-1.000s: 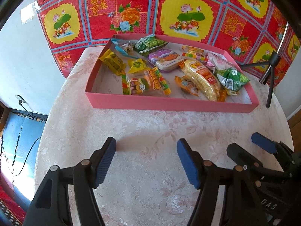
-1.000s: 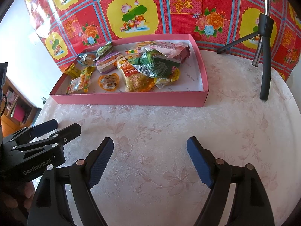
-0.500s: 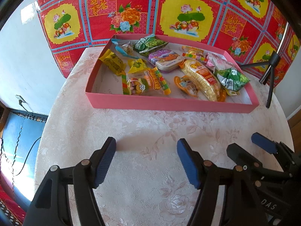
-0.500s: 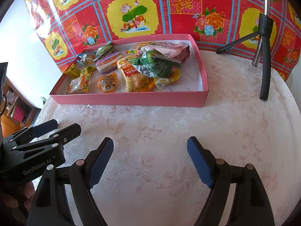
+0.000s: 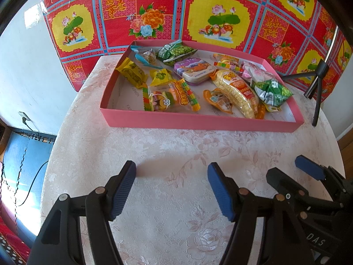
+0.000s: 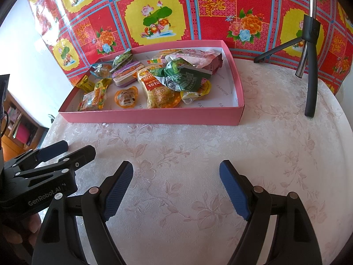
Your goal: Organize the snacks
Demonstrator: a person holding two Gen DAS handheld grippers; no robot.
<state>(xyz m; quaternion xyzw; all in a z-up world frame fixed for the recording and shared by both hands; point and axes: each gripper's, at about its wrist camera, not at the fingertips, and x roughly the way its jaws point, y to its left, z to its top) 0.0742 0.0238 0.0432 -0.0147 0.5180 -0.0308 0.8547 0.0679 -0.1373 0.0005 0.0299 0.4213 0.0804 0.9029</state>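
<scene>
Left wrist: snacks (image 5: 194,84) sit in pink box (image 5: 198,122) at table's far edge; wall socket (image 5: 24,117) visible. Left gripper (image 5: 172,174) angled down, gaping, empty. Right wrist: bookshelf (image 6: 19,123) visible; right gripper (image 6: 176,172) likewise wide, empty.

Bright daylight falls from the left; the glossy red floral backdrop (image 5: 176,11) shows glare, focus is sharp, and fisheye edges bend darkly.
</scene>
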